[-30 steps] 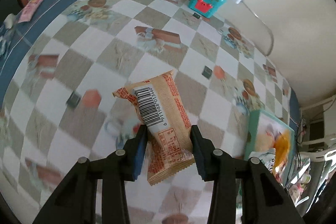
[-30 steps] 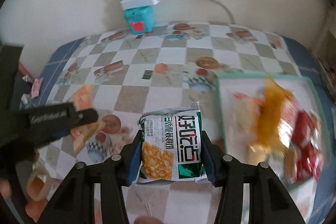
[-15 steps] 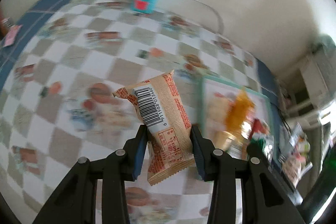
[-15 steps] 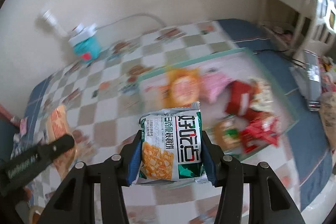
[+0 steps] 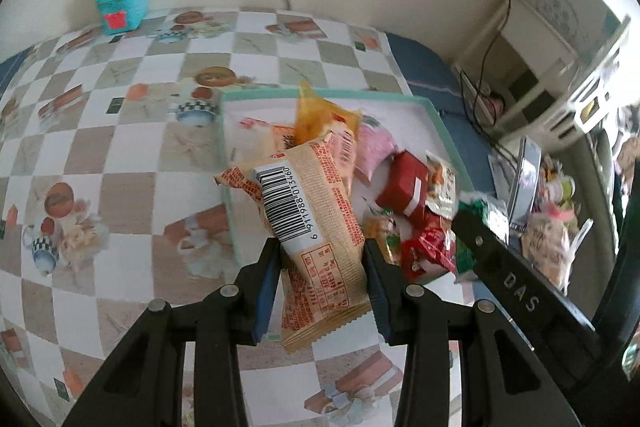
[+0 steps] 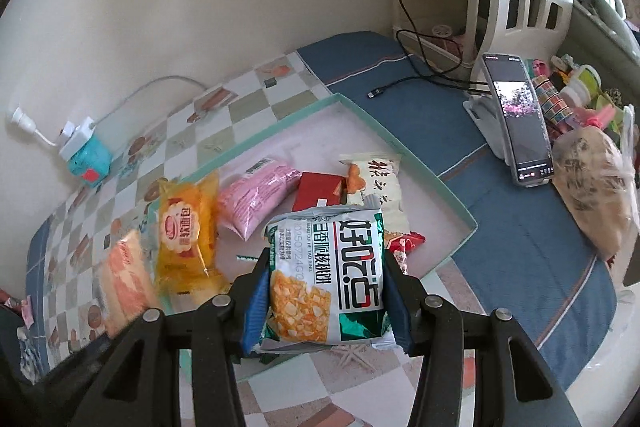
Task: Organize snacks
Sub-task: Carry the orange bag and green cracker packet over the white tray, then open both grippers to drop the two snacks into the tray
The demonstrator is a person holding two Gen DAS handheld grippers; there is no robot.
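My left gripper [image 5: 322,287] is shut on an orange snack packet with a barcode [image 5: 304,203], held over the near left edge of the teal-rimmed tray [image 5: 444,131]. My right gripper [image 6: 326,301] is shut on a green and white snack packet [image 6: 330,271], held over the tray's [image 6: 460,211] near side. The orange packet also shows in the right wrist view [image 6: 124,279] at the left. In the tray lie a yellow packet [image 6: 186,227], a pink packet [image 6: 256,195], a red packet [image 6: 318,189], a white packet [image 6: 376,179] and more.
A teal box with a white power strip [image 5: 122,1] stands at the wall on the checkered tablecloth [image 5: 100,131]. A phone on a stand [image 6: 520,131], a cable [image 6: 416,79] and a filled plastic bag [image 6: 596,187] sit right of the tray.
Both grippers have swung right with their packets, from over the checkered cloth to over the tray. Their grips have not changed.
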